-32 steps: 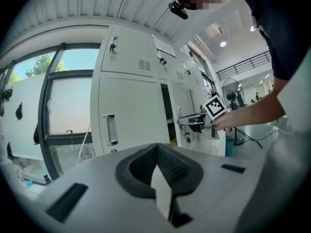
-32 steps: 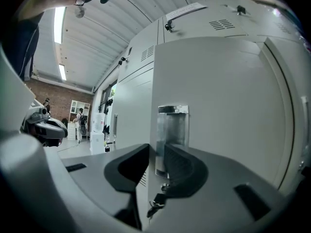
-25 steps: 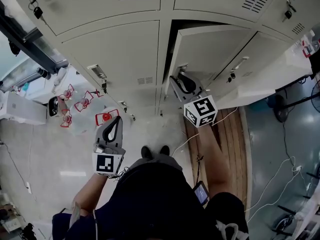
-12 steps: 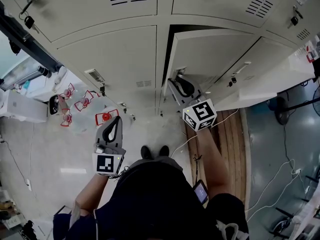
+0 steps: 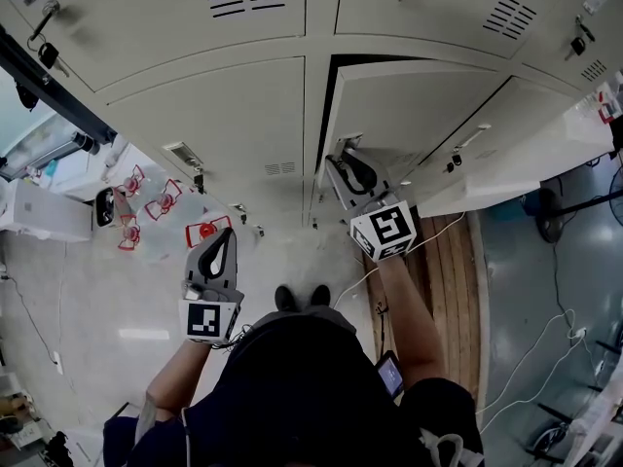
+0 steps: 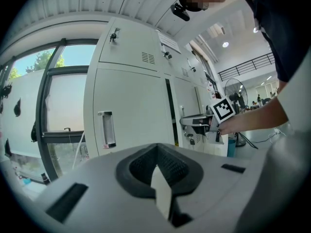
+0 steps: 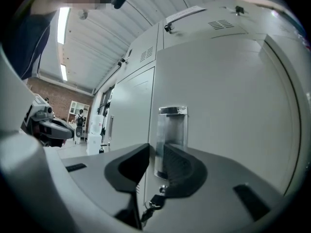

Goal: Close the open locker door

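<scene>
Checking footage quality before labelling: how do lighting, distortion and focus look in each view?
Head view: even light, wide-angle bend in the locker fronts, open locker door sharp. Left gripper view: fisheye with black corners, window bright, near fingers soft. Right gripper view: same black corners, ceiling light glaring, door handle sharp.

Two grippers on show, the left gripper (image 5: pixel 227 233) and the right gripper (image 5: pixel 341 163). One locker door (image 5: pixel 409 105) standing open. Two shoes (image 5: pixel 297 297), one fan (image 6: pixel 235 89).
</scene>
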`<state>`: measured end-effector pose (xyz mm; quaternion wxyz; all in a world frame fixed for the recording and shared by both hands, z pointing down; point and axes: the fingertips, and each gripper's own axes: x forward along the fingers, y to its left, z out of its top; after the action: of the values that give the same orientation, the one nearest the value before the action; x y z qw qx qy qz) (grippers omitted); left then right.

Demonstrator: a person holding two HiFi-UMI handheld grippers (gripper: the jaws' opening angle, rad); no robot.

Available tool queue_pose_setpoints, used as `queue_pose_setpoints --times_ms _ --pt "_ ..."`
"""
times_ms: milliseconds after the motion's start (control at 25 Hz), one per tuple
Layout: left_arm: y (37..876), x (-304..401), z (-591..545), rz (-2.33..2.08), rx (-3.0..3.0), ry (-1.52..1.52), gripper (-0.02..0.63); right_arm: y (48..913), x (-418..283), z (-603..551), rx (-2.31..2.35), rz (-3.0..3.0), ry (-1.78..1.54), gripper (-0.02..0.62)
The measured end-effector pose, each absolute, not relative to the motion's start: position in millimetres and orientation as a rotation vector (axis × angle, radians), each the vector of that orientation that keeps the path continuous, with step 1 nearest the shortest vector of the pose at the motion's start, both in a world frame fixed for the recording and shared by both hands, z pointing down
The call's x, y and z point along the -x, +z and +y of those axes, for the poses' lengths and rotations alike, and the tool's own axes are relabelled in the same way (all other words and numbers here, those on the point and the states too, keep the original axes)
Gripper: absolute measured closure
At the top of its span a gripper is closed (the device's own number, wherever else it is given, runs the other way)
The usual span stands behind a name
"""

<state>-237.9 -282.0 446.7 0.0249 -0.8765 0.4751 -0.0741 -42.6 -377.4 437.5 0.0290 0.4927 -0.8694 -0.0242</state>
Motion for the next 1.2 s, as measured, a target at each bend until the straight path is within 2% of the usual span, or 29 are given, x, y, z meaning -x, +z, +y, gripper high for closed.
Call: queue_pose_setpoints --times_ms 480,600,1200 --pt "451 242 -288 1.476 2.710 -0.242 0.604 438 43 -395 -1.664 -2.479 -0.216 0.506" --pt "450 243 -290 1.485 2.715 -0.227 0.604 440 39 -399 -1.707 -2.432 -0.221 0.549" --pt "460 249 -292 1.463 2.701 -0.291 0.604 440 39 -412 -1.753 -2.356 -0.238 0.549"
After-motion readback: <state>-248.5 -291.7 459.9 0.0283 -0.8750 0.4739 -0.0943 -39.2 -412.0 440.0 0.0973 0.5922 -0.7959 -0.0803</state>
